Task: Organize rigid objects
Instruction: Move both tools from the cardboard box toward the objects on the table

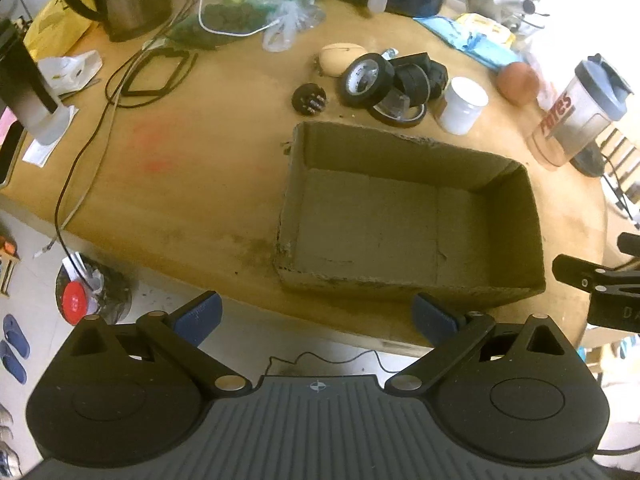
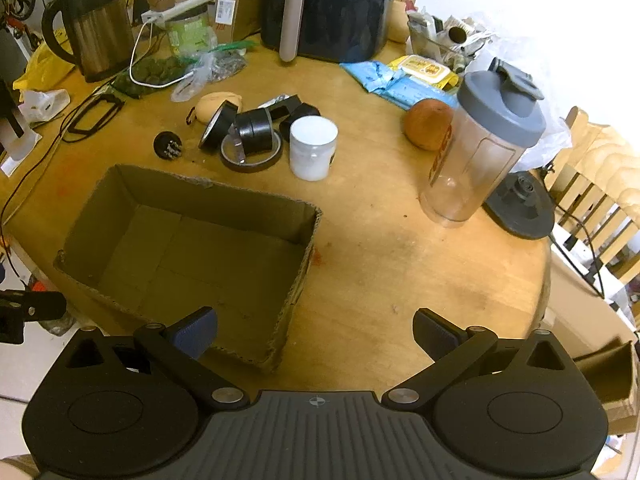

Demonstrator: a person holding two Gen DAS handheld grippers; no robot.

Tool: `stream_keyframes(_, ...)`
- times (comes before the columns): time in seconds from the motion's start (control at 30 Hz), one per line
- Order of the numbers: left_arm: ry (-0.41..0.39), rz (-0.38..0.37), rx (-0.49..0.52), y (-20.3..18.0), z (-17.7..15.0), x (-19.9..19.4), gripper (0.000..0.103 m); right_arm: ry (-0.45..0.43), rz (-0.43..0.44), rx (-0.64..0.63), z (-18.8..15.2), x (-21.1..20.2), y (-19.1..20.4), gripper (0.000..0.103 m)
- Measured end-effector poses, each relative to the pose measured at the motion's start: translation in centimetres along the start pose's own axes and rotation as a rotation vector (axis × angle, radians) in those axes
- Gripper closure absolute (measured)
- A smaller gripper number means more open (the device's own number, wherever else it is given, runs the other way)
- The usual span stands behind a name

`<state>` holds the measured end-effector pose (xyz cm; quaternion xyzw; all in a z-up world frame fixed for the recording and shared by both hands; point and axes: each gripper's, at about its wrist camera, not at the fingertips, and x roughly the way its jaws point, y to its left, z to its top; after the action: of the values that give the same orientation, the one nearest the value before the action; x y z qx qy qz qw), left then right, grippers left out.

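Two hand-held grippers hover over a cluttered round wooden table, both with jaws spread wide and nothing between them. The left gripper hangs over the table's near edge, with an empty cardboard box just beyond it toward 1 o'clock. From the right gripper, the same box sits toward 11 o'clock, its near corner close to the left blue finger pad.

Beyond the box, at 12 o'clock in the left wrist view, lies a loose cluster of rigid items: a roll of black tape propped on edge, a flat tape ring on the tabletop, further black parts piled behind, a small dark round part standing apart to the left, and a white jar just right of the pile. A beige oval object rests behind the tape.

Farther right stand an orange-brown fruit and a clear shaker bottle with a grey lid. A steel kettle and a black air fryer line the table's far side.
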<state>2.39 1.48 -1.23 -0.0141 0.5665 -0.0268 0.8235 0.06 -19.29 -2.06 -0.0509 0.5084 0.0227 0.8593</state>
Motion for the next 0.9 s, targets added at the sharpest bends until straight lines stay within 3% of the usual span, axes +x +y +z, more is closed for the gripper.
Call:
stream_keyframes(0.33,-0.069,-0.036,0.038,1.7,1.5,-0.7,0.0,0.069,0.002,0.072,1.0,0.8,0.4,0.0)
stream_keyframes(0.6,-0.08,-0.128,0.018,3.4,2.8,-0.6,0.0,0.056,0.022,0.096,2.4,0.5,1.0,0.0)
stream_keyframes(0.9,-0.102,-0.17,0.039,3.8,3.4,-0.3,0.0,0.046,0.015,0.1,3.6,0.5,0.4,0.0)
